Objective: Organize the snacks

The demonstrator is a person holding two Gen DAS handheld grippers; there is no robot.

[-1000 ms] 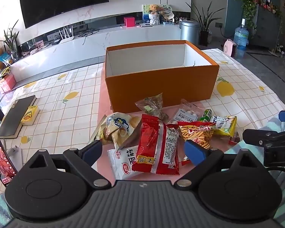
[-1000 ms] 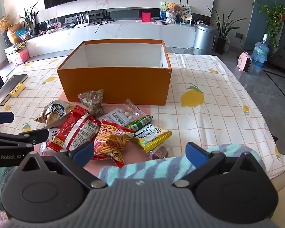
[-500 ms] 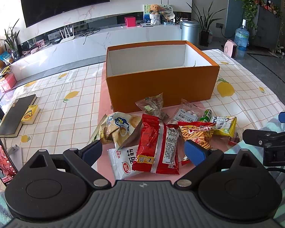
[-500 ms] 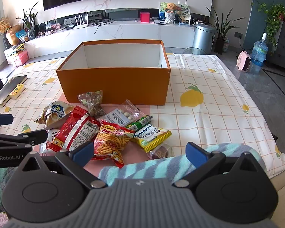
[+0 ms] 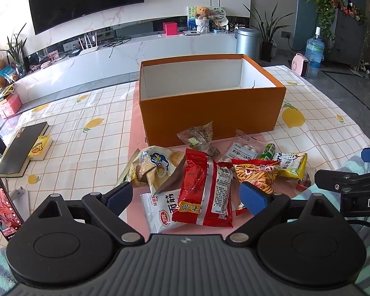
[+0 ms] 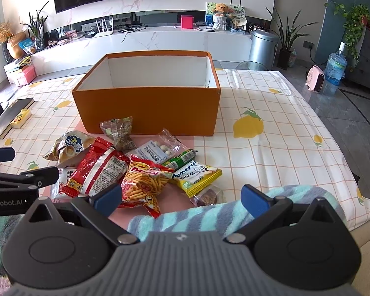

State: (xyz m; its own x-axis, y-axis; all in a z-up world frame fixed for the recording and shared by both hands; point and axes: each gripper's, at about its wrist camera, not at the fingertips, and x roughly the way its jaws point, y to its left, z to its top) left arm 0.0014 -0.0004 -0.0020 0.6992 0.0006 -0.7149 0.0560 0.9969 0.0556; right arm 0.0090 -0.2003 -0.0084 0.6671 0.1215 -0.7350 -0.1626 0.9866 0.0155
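On the bench (image 5: 91, 113), no shift of snack pile (image 5: 209, 172) before empty orange box (image 5: 209, 106) versus a second ago; left tool (image 5: 185, 193) and right tool (image 6: 181, 194) both agape, empty, first pick pending.

An orange box (image 5: 211, 112) with a white inside stands open on the table, and nothing shows within it. Just in front of it a heap of snack packets lies on a pink mat. A red packet (image 5: 206, 188) lies on top in the middle, partly covering a white packet (image 5: 160, 208). To its left sits a crumpled pale bag with a blue logo (image 5: 156, 166). A clear packet of dark bits (image 5: 199, 139) lies nearest the box. Further right are a clear packet of white balls (image 5: 244, 145), a bag of orange sticks (image 6: 143, 181), a green tube (image 6: 181, 159), a yellow packet (image 6: 197, 175) and a small brown sweet (image 6: 208, 196).
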